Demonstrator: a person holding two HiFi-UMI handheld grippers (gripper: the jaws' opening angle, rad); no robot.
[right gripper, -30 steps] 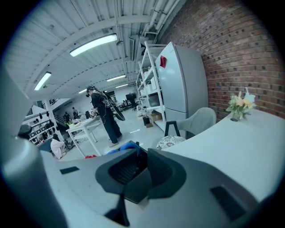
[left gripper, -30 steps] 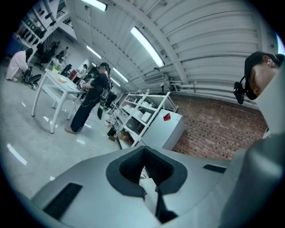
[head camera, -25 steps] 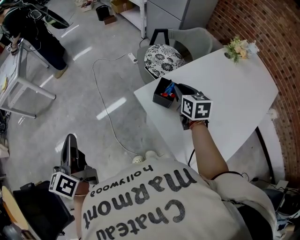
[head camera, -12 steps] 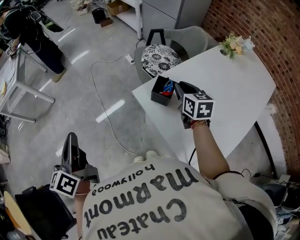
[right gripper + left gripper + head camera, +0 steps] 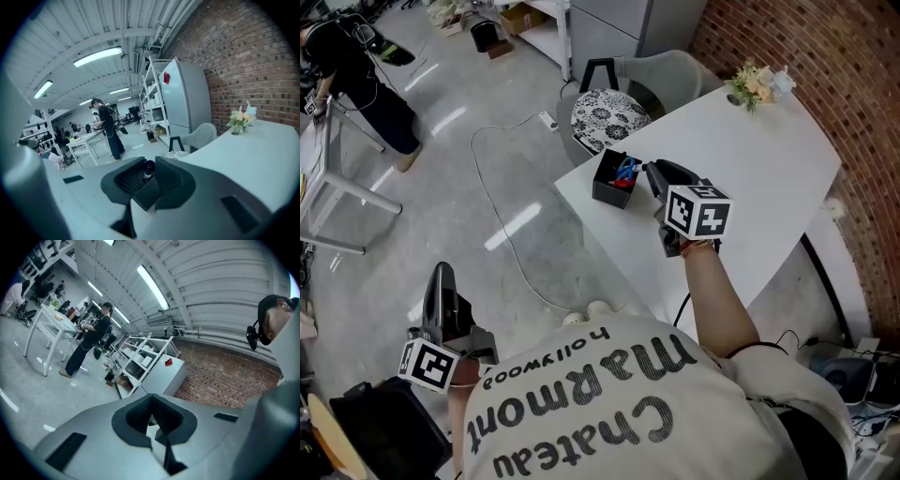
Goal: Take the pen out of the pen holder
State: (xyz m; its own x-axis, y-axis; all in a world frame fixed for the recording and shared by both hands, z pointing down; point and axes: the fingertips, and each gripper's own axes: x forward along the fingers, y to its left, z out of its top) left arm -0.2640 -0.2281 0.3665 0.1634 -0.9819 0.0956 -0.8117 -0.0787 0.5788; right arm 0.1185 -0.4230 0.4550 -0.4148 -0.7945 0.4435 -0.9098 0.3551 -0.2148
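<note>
A black pen holder point(image 5: 612, 180) with blue and red pens in it stands at the near corner of the white table point(image 5: 769, 169). My right gripper point(image 5: 654, 174) hovers just right of the holder, pointing at it and tilted down. In the right gripper view its pads are shut on a dark-capped pen point(image 5: 149, 166), and the holder point(image 5: 146, 194) shows below the jaws. My left gripper point(image 5: 441, 276) hangs low at the person's left side over the floor. Its jaws are together with nothing in them point(image 5: 151, 401).
A grey chair with a patterned cushion point(image 5: 609, 117) stands behind the table corner. A small bunch of flowers point(image 5: 755, 82) sits at the table's far edge, by the brick wall point(image 5: 853, 112). A cable point(image 5: 487, 187) runs over the floor. A person point(image 5: 356, 75) stands far left.
The right gripper has risen and drawn a little away from the holder with the pen between its pads. The left gripper has stayed put. The head view has shifted slightly.
</note>
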